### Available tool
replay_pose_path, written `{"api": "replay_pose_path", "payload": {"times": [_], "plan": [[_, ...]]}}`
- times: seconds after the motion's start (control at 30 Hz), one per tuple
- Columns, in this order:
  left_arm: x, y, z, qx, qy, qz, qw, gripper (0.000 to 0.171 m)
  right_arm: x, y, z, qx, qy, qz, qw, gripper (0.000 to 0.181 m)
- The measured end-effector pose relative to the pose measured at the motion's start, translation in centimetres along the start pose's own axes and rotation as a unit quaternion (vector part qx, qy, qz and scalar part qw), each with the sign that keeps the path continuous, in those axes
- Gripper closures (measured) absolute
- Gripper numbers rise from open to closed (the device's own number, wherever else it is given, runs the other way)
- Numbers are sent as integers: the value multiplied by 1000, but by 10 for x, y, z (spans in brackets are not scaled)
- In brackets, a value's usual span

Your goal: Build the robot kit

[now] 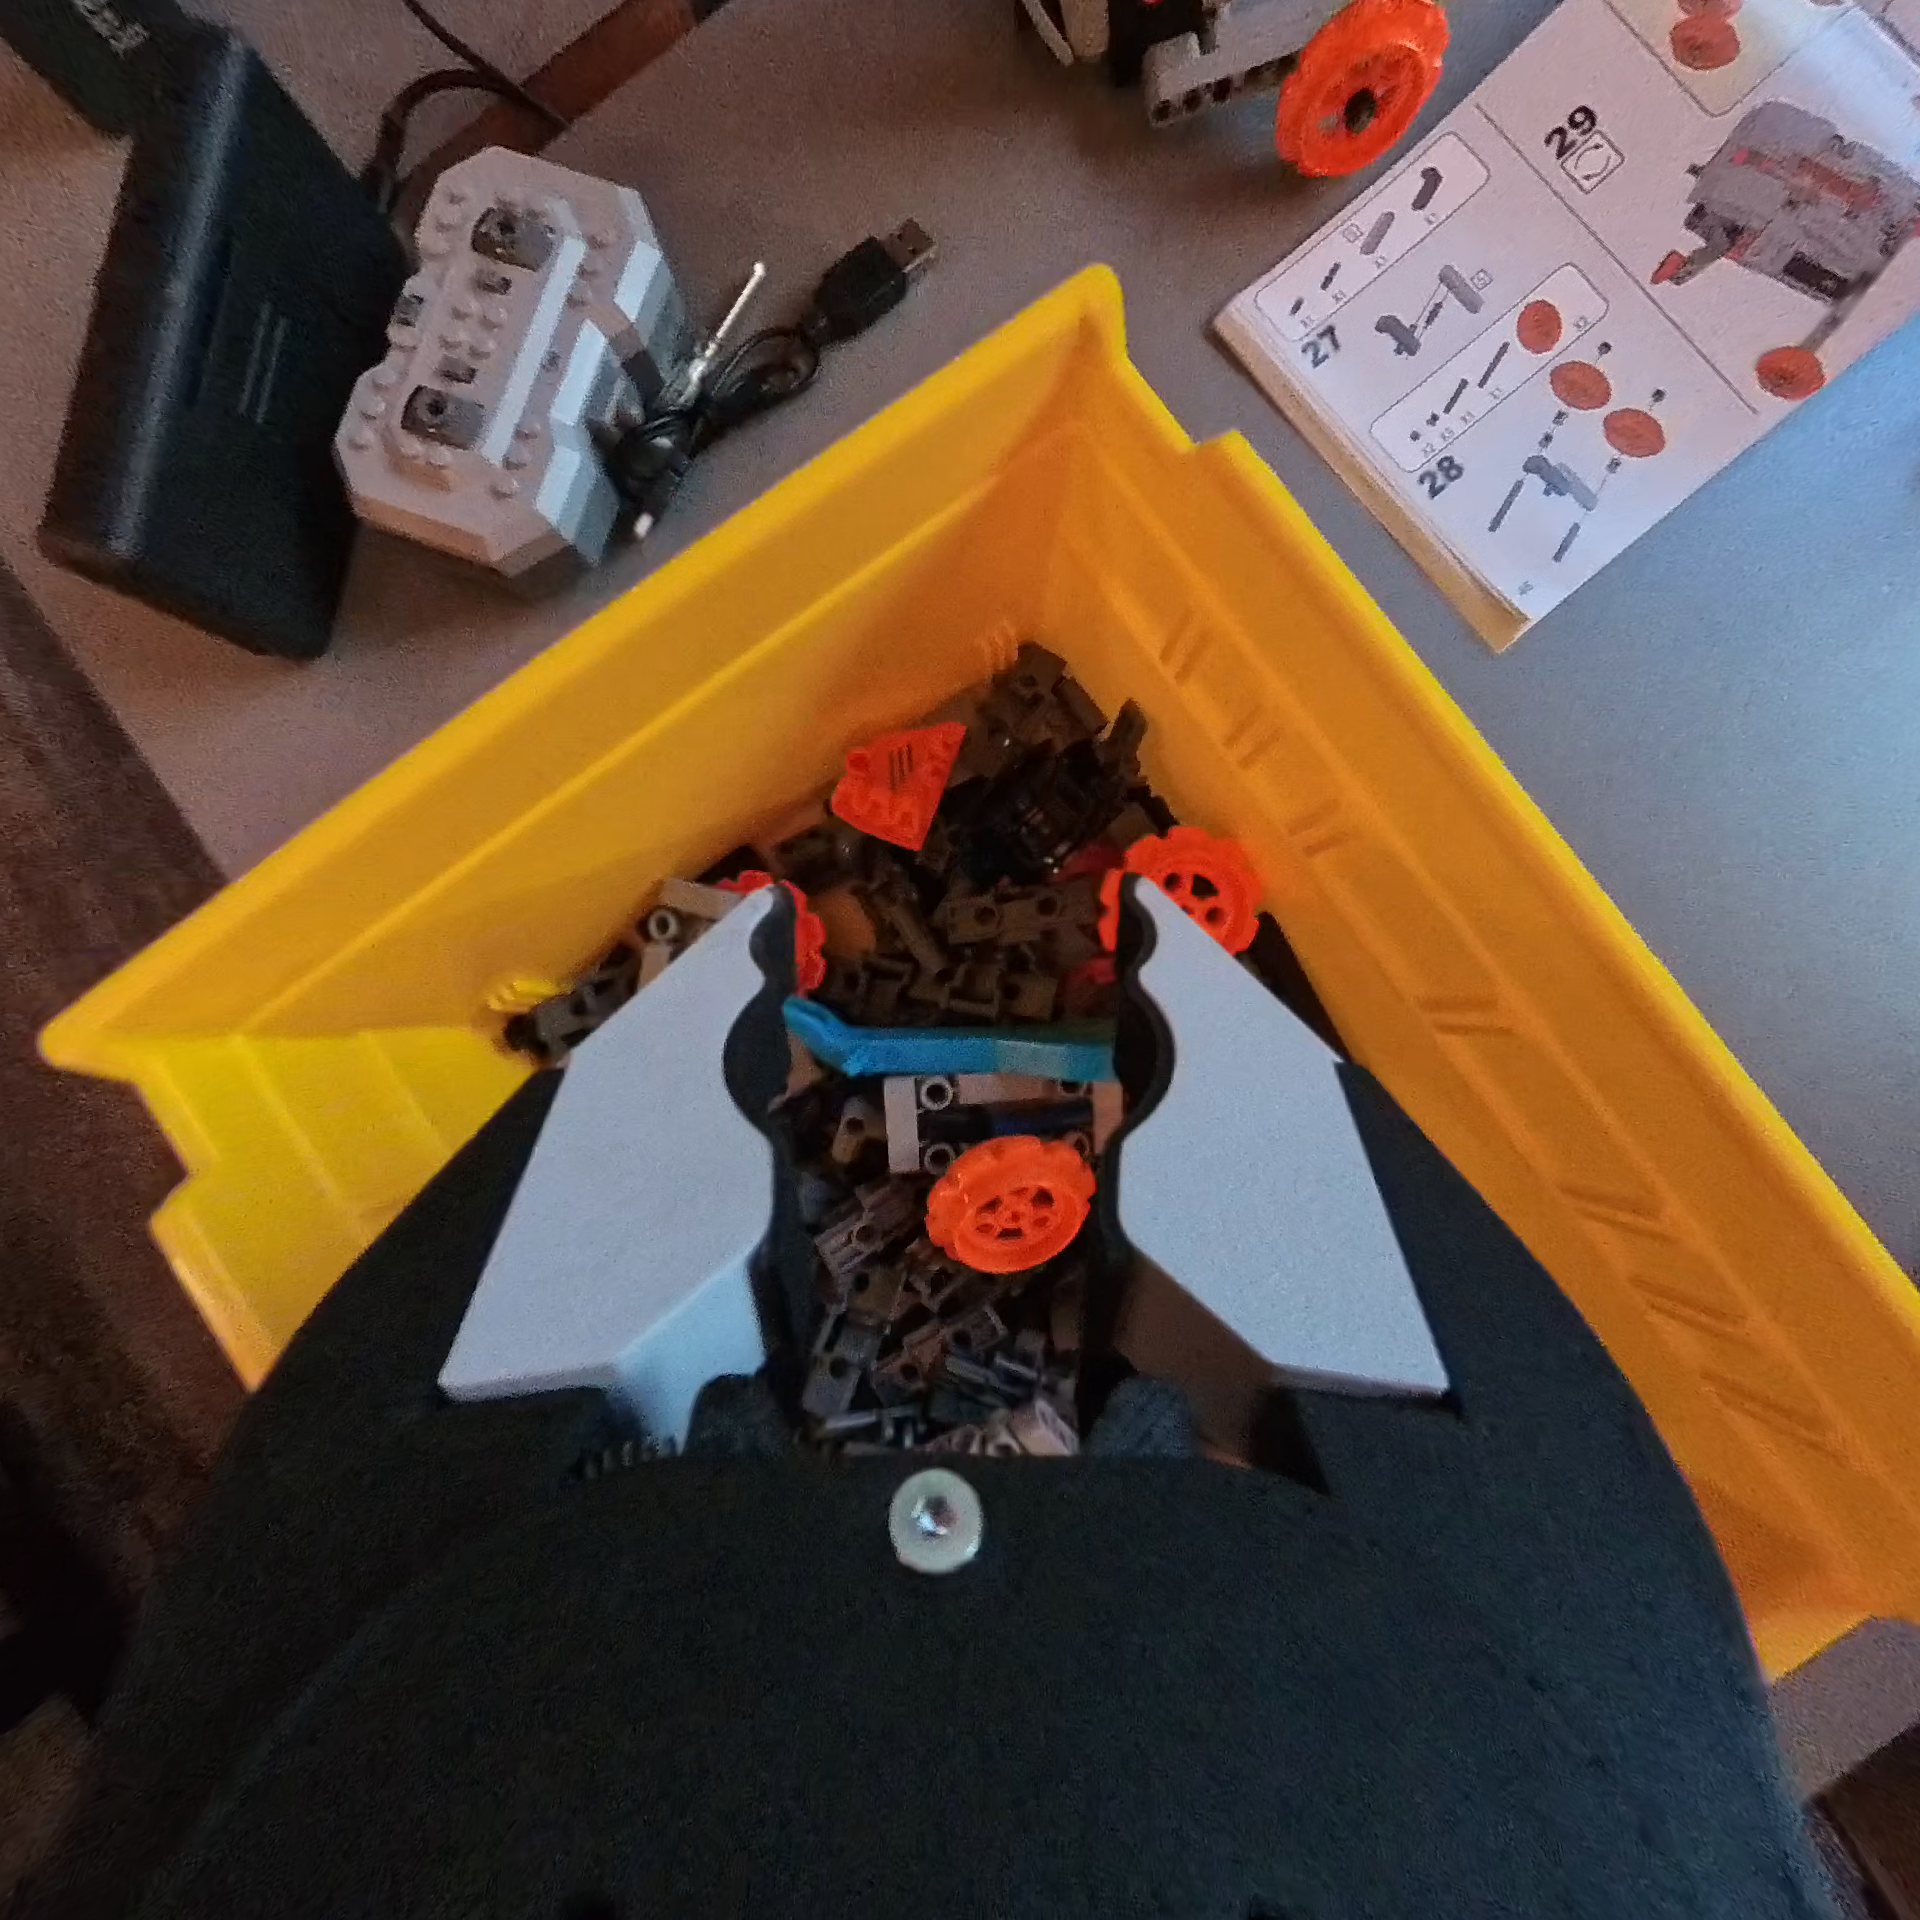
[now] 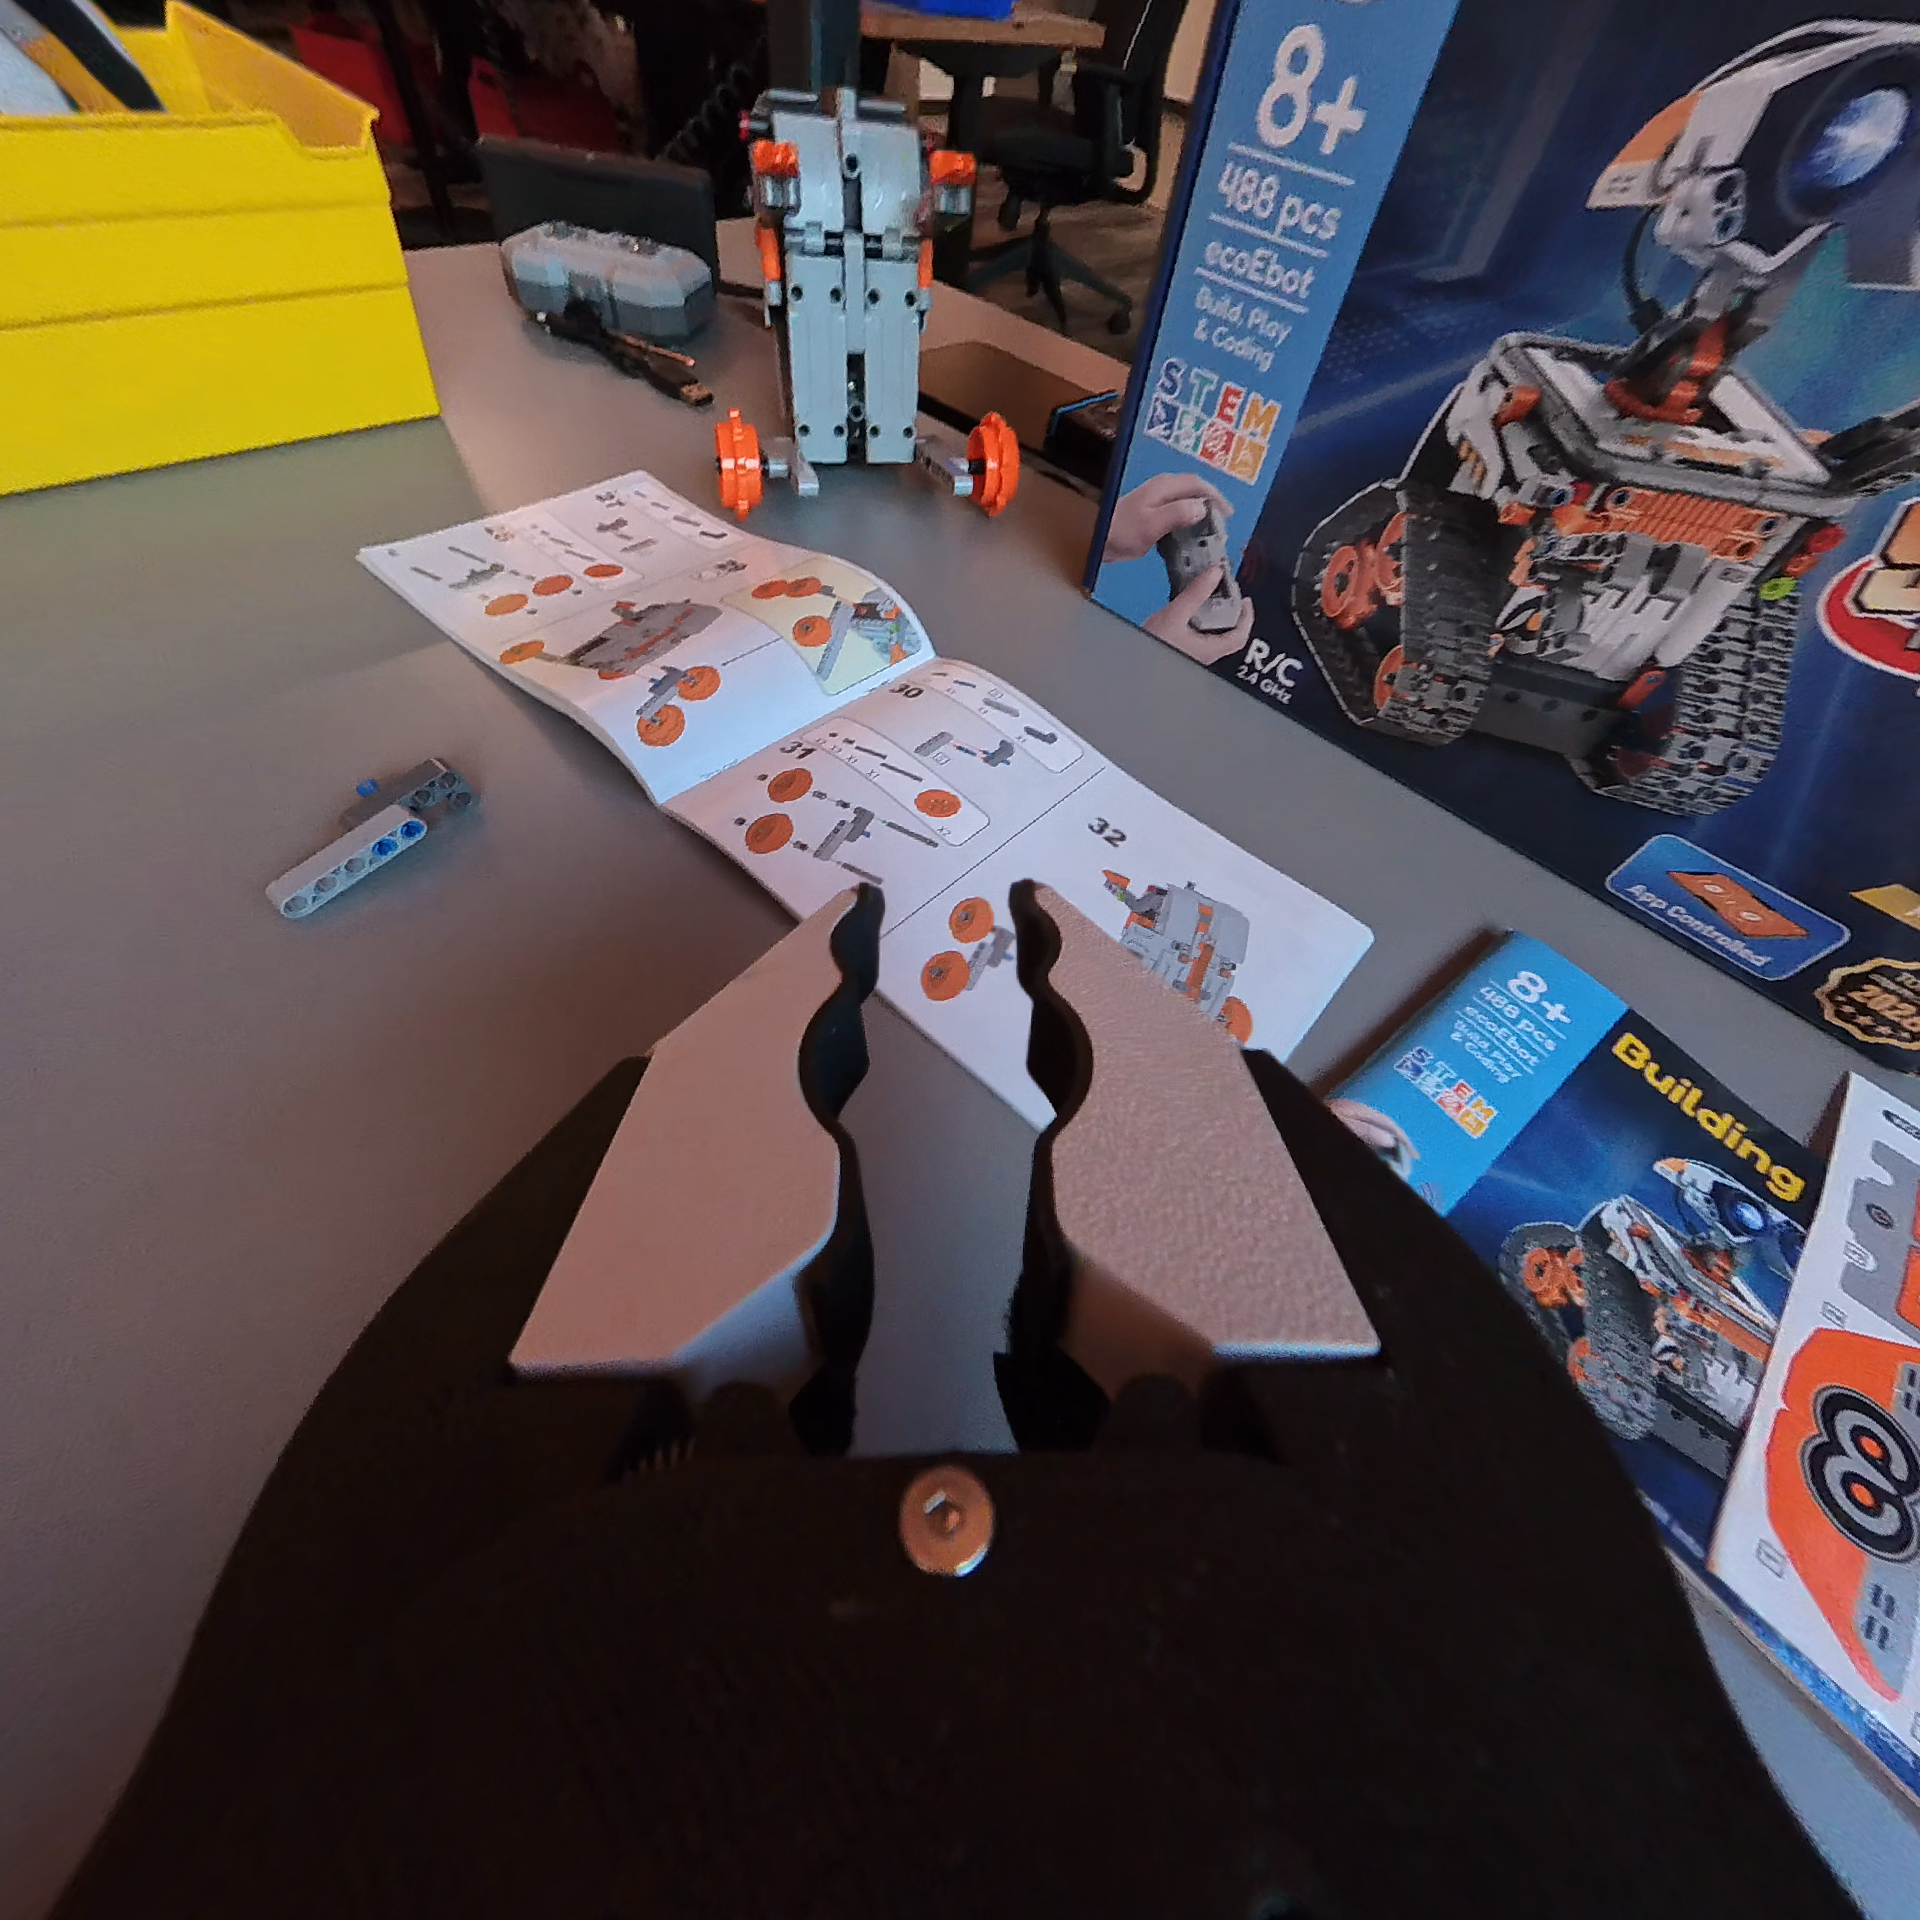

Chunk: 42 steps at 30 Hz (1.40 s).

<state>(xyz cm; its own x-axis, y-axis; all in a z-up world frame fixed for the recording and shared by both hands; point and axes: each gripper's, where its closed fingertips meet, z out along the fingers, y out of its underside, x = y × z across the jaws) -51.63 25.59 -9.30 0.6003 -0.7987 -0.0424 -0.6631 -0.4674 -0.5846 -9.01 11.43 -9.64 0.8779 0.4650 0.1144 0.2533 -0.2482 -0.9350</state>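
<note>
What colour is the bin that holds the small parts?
Yellow; the bin shows best in the left wrist view.

- Open instruction booklet (image 2: pixel 831 727) on the grey table: printed step numbers beside the diagrams.
- Large blue box (image 2: pixel 1507 416), upright: lettering, numerals and badges.
- Small blue booklet (image 2: pixel 1610 1195): cover lettering.
- Orange-and-white sheet (image 2: pixel 1849 1403): print too small to read.
</note>
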Motion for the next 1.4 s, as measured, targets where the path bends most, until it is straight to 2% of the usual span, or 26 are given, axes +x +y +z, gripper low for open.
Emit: {"api": "replay_pose_path", "payload": {"times": [0.1,0.23,0.33,0.57,0.63,0.7,0.77,0.93,1.07,1.13,1.2,1.3,1.37,1.4], "plan": [[-2,-3,22,-62,8,-5,998,96,8,-1,-2,1,15,-2,1000,156],[-4,-10,34,-89,-2,0,996,105,13,1,-4,-4,30,-12,999,157],[1,1,45,-126,7,-20,992,97,14,0,-5,2,27,-3,1000,157],[-1,-1,47,-128,-11,-16,992,105,8,-4,-11,7,20,-27,999,157],[-10,-8,45,-119,-24,-13,993,111,6,-6,-12,12,18,-26,999,157],[-16,-13,41,-125,-18,-25,992,125,6,-7,-14,14,19,-31,999,157],[-16,-14,39,-135,10,-49,990,121,6,-7,-14,13,22,-36,999,156],[-19,-4,26,-151,16,-40,988,121,5,-3,-12,3,21,-38,999,157],[-6,5,2,-142,35,-33,989,124,6,-2,-11,5,21,-32,999,157],[15,13,-18,-126,65,2,990,142,8,1,-10,0,21,-26,999,157],[40,32,-33,-126,98,24,987,161,9,4,-7,-5,21,-21,1000,157],[70,63,-36,-135,118,-7,984,171,11,7,-4,-10,21,-13,1000,157],[93,72,-32,-127,142,-23,981,171,11,8,-2,-12,22,-6,1000,157],[93,76,-26,-125,122,-25,984,171,12,9,-1,-15,24,-6,1000,156]]}}
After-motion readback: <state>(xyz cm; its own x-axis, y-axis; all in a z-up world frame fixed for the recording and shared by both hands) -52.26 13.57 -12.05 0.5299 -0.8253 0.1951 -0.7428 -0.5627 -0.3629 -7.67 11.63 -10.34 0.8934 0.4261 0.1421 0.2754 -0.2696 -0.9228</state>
